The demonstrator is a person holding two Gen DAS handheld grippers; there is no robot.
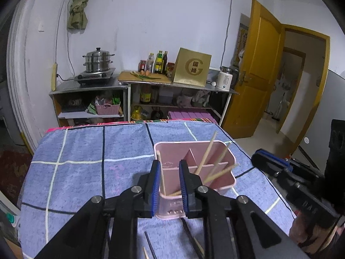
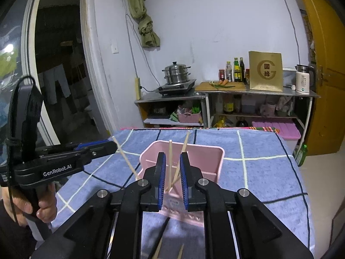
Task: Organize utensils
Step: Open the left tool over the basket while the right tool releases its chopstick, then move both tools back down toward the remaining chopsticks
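A pink holder (image 1: 215, 172) with inner dividers is standing on the table (image 1: 86, 172), which is wearing a blue checked cloth. Several pale chopsticks (image 1: 208, 153) are leaning inside its compartments. The left tool (image 1: 170, 185) is hovering at the holder's near corner with its fingers parted; one chopstick (image 1: 161, 174) is standing in the gap, touching neither pad. The right tool (image 2: 172, 179) is hanging over the holder's near wall, likewise open, with chopsticks (image 2: 170, 161) showing between its fingers. More chopsticks (image 2: 160, 239), dark and pale, are lying on the cloth below both tools.
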